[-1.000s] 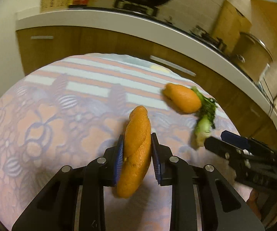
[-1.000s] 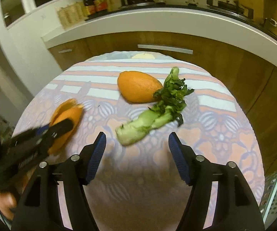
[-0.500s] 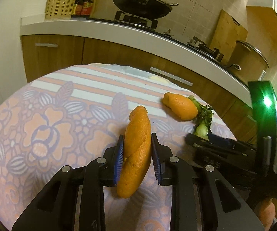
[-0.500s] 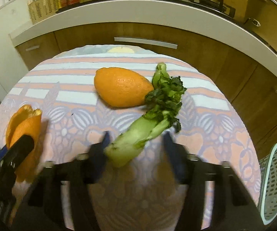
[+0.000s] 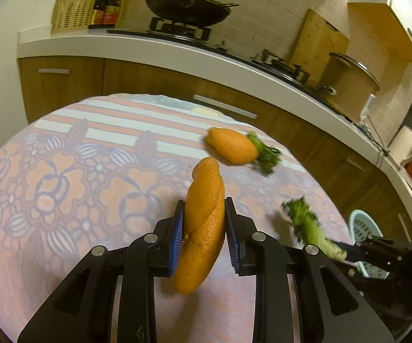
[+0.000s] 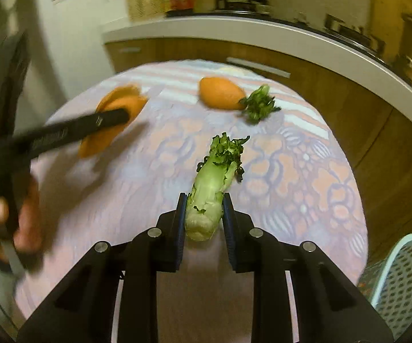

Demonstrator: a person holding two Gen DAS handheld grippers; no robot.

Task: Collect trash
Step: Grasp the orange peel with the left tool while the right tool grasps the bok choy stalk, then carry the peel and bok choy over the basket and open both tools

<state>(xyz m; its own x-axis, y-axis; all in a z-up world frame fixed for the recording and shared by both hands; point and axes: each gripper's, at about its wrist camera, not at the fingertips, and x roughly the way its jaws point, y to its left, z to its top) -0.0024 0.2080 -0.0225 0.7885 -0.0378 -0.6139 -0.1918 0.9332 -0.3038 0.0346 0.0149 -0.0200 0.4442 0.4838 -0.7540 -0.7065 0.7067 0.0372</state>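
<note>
My left gripper (image 5: 204,225) is shut on a curled orange peel (image 5: 203,228) and holds it above the flowered tablecloth (image 5: 63,188). My right gripper (image 6: 203,214) is shut on the pale stalk of a green vegetable scrap (image 6: 211,183), lifted off the table; it also shows in the left wrist view (image 5: 311,228). A second orange peel (image 6: 220,93) with a torn leafy piece (image 6: 260,104) beside it lies at the table's far side, also seen in the left wrist view (image 5: 233,145). The left gripper and its peel (image 6: 114,114) show in the right wrist view.
A pale perforated trash basket (image 6: 403,280) stands on the floor off the table's right edge, also in the left wrist view (image 5: 366,228). A kitchen counter (image 5: 177,54) with wooden cabinets, a wok and a pot runs behind the table.
My right gripper has closed on the vegetable stalk and lifted it, leaving a torn leafy piece by the far peel. My left gripper still holds its peel and has risen a little.
</note>
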